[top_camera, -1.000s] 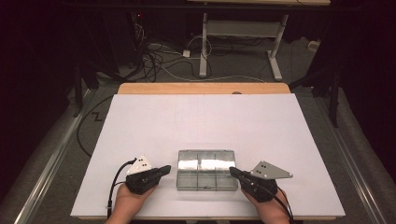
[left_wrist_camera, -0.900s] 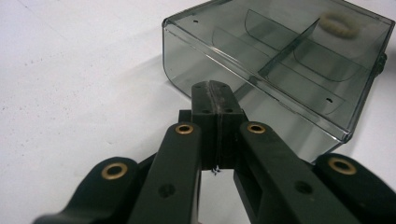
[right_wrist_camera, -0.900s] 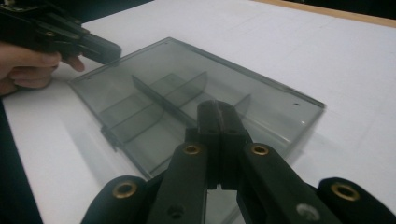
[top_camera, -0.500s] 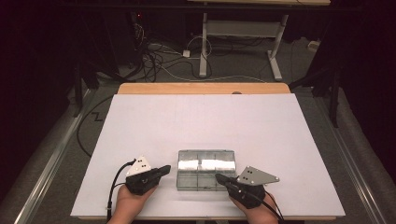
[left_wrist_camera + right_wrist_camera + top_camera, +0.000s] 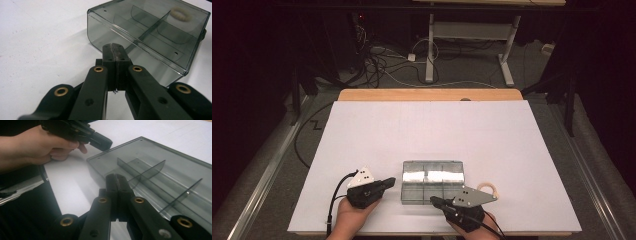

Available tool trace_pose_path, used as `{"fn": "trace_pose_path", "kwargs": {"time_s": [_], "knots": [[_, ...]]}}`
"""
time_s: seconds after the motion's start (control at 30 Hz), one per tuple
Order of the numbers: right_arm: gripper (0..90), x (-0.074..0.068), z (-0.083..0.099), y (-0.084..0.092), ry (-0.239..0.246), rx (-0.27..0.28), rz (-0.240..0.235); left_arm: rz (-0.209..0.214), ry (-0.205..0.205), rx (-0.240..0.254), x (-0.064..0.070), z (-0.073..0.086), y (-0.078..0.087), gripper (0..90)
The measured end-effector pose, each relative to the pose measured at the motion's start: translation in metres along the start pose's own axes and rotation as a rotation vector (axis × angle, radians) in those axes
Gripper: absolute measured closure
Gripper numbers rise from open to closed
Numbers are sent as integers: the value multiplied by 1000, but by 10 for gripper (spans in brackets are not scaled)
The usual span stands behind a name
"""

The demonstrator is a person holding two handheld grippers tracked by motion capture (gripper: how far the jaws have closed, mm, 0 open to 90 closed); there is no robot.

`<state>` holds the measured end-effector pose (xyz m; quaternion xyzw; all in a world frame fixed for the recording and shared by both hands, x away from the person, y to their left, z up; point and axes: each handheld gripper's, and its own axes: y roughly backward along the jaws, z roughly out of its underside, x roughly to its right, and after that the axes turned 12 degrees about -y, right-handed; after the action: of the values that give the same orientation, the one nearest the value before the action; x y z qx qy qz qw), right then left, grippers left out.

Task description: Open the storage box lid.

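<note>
Lying between both clenched, empty tools, the clear box (image 5: 433, 181) sits just beside the left tool (image 5: 391, 183) and right tool (image 5: 435, 201).

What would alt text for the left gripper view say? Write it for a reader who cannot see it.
The left gripper, its two black jaws shut together, points at the near wall of a clear smoky plastic divider box on a white table. A pale ring shows at the box's far end.
</note>
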<state>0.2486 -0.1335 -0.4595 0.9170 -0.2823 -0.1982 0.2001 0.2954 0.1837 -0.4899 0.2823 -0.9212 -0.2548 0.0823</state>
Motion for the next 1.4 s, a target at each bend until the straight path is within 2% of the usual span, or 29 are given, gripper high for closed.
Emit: {"fn": "trace_pose_path", "kwargs": {"time_s": [0.37, 0.77, 0.97, 1.4], "knots": [[900, -7, 8, -11, 11, -51, -23, -1, -2, -1, 0, 0, 0, 877], [900, -6, 19, -20, 4, -101, -25, 0, -4, -1, 1, 0, 0, 877], [900, -4, 22, -22, -23, -120, -21, -1, -5, -1, 1, 0, 0, 876], [900, 3, 25, -22, -62, -119, 4, -4, -8, -3, 1, 0, 0, 877]]}}
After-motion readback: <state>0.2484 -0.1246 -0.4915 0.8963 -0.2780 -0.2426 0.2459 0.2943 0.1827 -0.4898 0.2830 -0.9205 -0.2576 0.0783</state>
